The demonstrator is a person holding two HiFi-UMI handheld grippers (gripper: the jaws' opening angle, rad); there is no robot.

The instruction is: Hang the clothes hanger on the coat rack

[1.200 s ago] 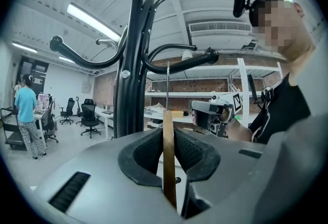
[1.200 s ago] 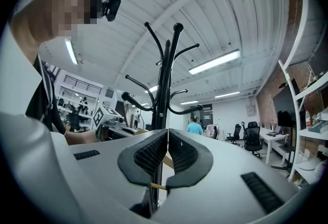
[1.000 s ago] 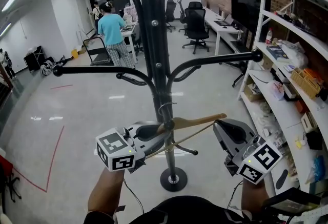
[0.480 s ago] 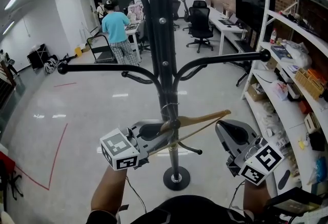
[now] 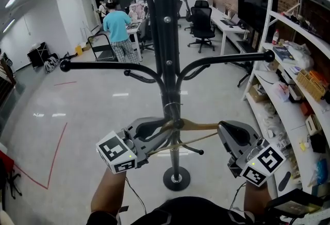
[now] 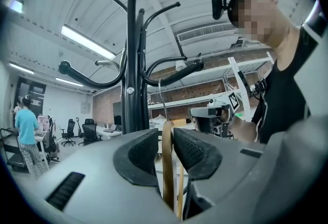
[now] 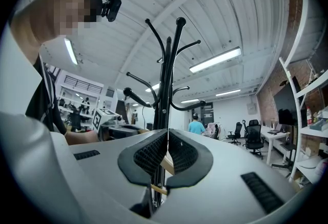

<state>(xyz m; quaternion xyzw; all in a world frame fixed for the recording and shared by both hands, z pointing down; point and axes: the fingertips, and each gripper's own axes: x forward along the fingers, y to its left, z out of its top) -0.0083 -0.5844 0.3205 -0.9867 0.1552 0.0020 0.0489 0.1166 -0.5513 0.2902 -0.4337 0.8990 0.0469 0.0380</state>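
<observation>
My left gripper [image 5: 164, 134] is clamping the wooden hanger [image 5: 198, 126] near its neck, holding it against the pole of the coat rack [image 5: 167, 64], below the arms. My right gripper [image 5: 224, 128] is hovering with jaws pressed together beside the hanger's far end.

The coat rack [image 5: 166, 38] runs off the head view's top edge; the hanger [image 5: 201, 126] ends behind the right gripper [image 5: 224, 128], its hook seemingly lost against the pole
</observation>
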